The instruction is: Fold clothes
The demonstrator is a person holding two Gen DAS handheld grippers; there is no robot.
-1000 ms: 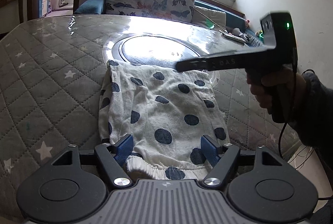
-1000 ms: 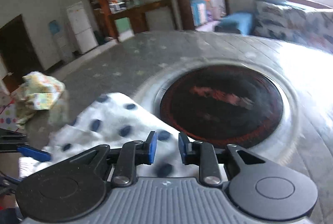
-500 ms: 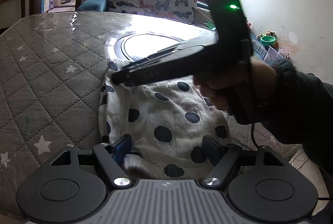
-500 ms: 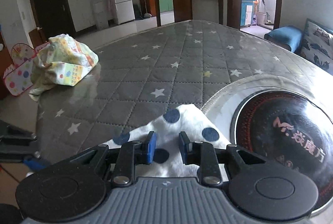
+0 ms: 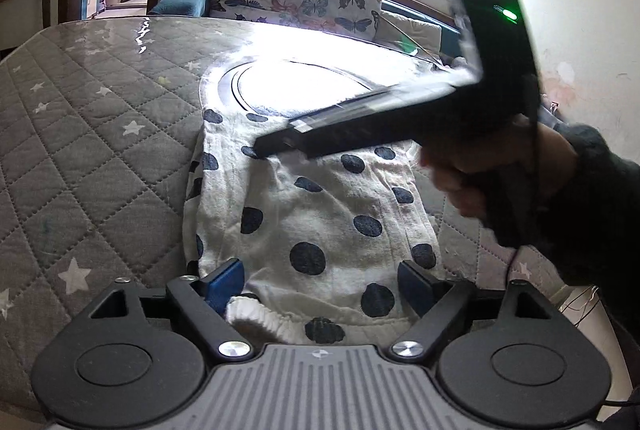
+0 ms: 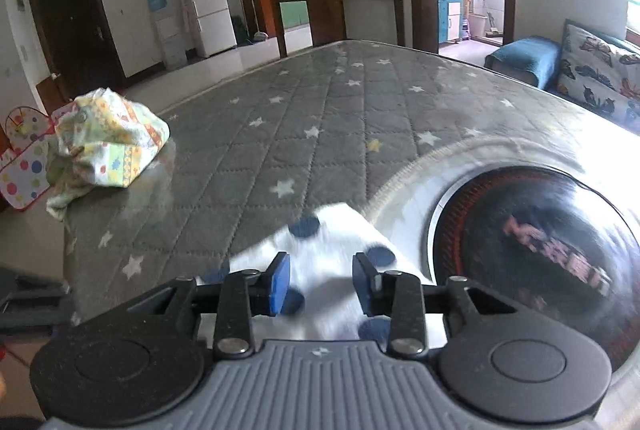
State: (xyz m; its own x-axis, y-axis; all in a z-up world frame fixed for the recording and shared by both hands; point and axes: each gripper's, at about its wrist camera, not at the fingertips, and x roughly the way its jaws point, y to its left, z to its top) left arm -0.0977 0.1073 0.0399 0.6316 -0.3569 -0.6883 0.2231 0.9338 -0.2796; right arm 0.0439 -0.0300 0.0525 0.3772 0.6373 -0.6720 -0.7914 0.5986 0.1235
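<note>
A white garment with dark blue dots (image 5: pixel 320 214) lies flat on the grey quilted star-pattern table cover (image 5: pixel 100 166). Its elastic waistband (image 5: pixel 260 318) is nearest me. My left gripper (image 5: pixel 320 284) hovers over that near edge, jaws wide and still opening, pads clear of the cloth. My right gripper (image 5: pixel 268 149), held in a hand (image 5: pixel 460 182), reaches from the right over the garment's far end. In the right wrist view its jaws are opening (image 6: pixel 320 282) with dotted cloth (image 6: pixel 328 230) lying under the gap, not pinched.
A round glass turntable (image 5: pixel 296 86) (image 6: pixel 540 250) sits just beyond the garment. A crumpled colourful garment (image 6: pixel 108 146) rests at the table's far corner. A butterfly-print cushion (image 5: pixel 296 2) and sofa stand behind the table.
The right gripper swung leftward over the garment's far end and its jaws widened. The left gripper stayed put and its jaws spread a little more.
</note>
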